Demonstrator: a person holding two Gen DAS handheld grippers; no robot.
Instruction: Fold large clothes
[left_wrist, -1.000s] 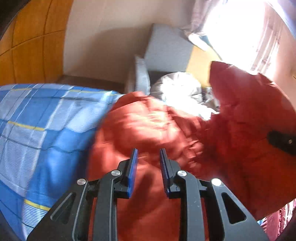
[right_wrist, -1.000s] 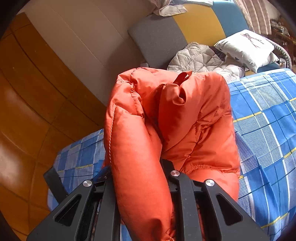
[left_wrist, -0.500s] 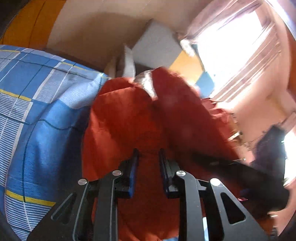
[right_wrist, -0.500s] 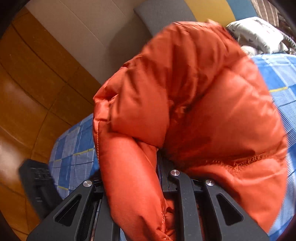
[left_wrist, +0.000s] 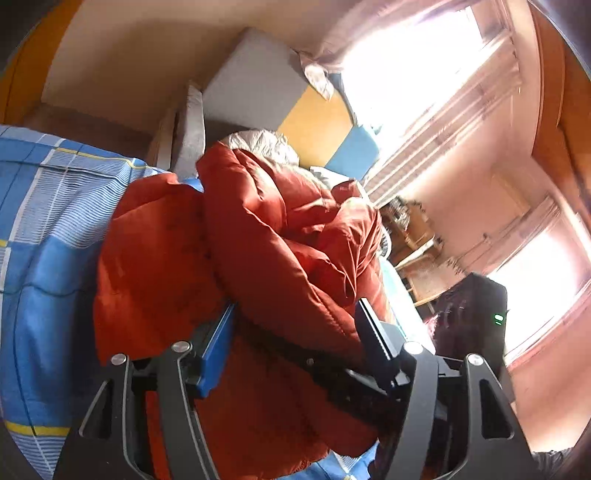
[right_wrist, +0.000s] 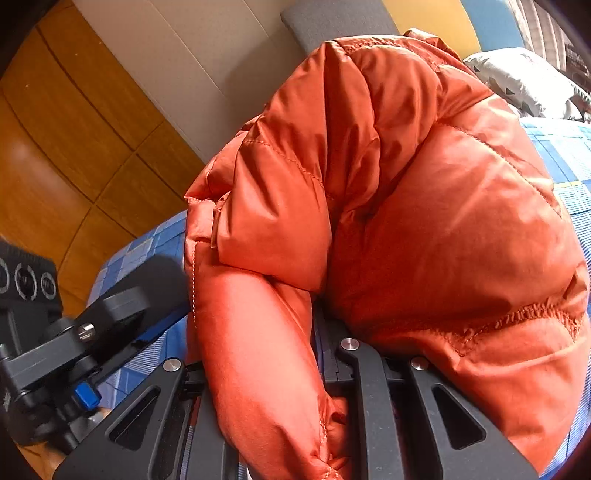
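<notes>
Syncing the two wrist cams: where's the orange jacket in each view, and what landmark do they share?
Left wrist: the orange jacket fills the centre, bulging between the left gripper's spread fingers.
Right wrist: it fills centre and right, a fold clamped in the right gripper.
Shared landmark: the blue checked bedsheet.

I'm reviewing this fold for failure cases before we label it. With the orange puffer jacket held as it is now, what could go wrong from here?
1. The right gripper clamps only one thick roll of the orange puffer jacket; the slick padded fabric may slip out.
2. The left gripper is open around a bulky fold; closing could catch extra layers and bunch the fold.
3. The jacket hangs near the edge of the blue checked bedsheet; if released, it could slide off.
</notes>
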